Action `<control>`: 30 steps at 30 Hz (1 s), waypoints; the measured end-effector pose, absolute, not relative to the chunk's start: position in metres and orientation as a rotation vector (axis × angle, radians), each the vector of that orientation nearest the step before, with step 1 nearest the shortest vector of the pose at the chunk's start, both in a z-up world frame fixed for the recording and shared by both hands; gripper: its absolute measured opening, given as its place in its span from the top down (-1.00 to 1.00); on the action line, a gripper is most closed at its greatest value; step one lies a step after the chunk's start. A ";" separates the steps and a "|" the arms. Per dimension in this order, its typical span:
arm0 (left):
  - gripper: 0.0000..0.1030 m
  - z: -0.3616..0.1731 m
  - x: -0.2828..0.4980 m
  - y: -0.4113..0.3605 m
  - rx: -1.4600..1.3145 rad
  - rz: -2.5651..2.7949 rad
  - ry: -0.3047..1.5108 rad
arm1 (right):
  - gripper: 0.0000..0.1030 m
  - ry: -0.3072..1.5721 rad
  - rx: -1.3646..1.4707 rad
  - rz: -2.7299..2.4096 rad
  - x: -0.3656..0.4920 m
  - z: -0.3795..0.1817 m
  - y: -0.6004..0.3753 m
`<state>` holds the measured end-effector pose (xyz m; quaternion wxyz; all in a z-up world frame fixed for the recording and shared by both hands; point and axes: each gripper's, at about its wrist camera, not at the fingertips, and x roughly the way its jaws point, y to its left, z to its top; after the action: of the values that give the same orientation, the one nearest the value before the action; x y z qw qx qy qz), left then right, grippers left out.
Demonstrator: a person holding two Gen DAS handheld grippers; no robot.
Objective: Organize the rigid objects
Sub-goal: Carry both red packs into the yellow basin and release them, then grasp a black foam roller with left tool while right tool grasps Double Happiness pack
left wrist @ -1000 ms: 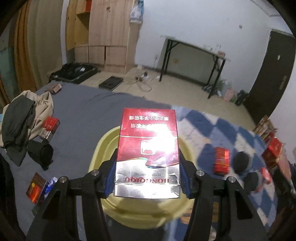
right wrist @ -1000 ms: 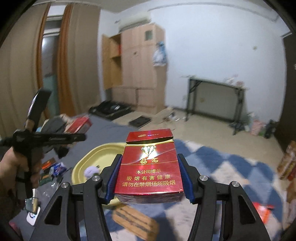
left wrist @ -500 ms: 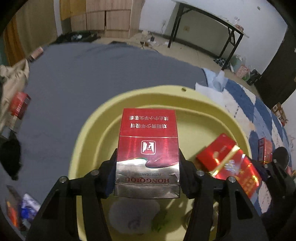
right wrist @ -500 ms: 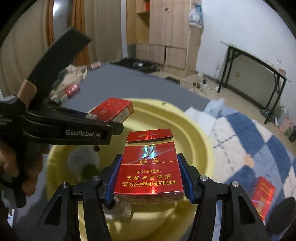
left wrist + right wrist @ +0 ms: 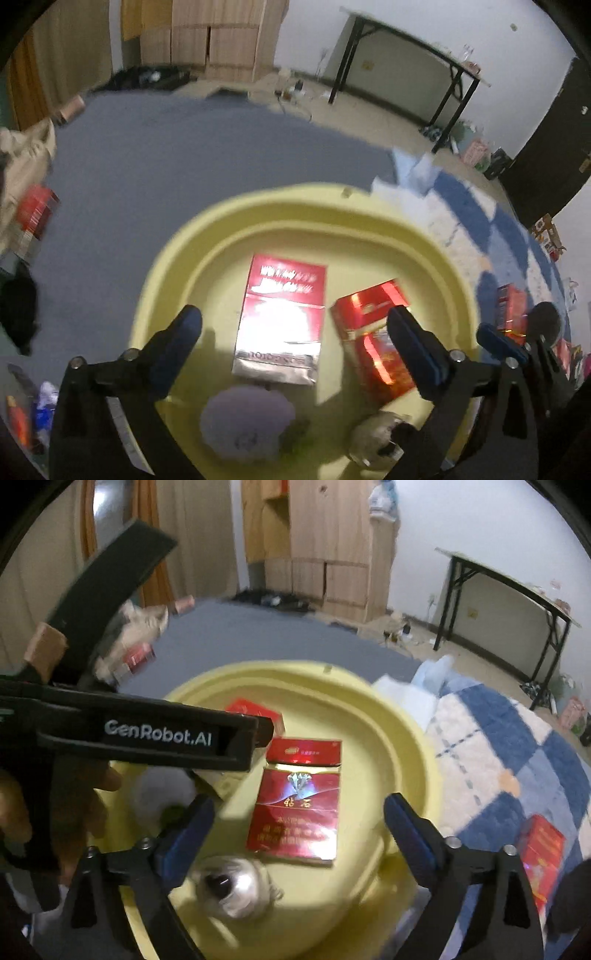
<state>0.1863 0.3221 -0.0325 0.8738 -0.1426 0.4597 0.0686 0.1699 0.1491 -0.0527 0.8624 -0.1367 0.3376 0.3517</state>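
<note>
Both the left gripper (image 5: 291, 325) and right gripper (image 5: 297, 810), jaws just opened, hung released above two red cardboard cigarette packs (image 5: 280, 317) lying lengthwise in the yellow plastic basin (image 5: 166, 258).

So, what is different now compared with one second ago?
Both grippers came down over the yellow basin and their jaws have just opened. The left gripper let go of the silver-bottomed red pack; the right gripper released the diamond-print red pack. Both packs lie in the basin. The basin stayed put.

"genrobot.ai" stands in white on the left claw (image 5: 229, 738) body.
</note>
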 end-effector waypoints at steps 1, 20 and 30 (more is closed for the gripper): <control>-1.00 -0.020 0.181 0.317 -0.287 0.137 0.938 | -0.91 0.699 -0.257 0.733 0.166 -0.044 0.142; -1.00 0.097 0.061 0.148 -0.190 -0.048 0.748 | -0.99 0.526 -0.069 0.296 0.013 0.084 -0.181; -1.00 0.101 0.039 0.075 -0.177 -0.130 0.757 | -0.99 0.578 0.068 0.100 -0.032 0.077 -0.283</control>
<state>0.0392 0.0746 0.1011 0.9234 -0.0861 0.3687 -0.0634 -0.0317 -0.2833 0.0773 0.9567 0.0334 0.2848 0.0494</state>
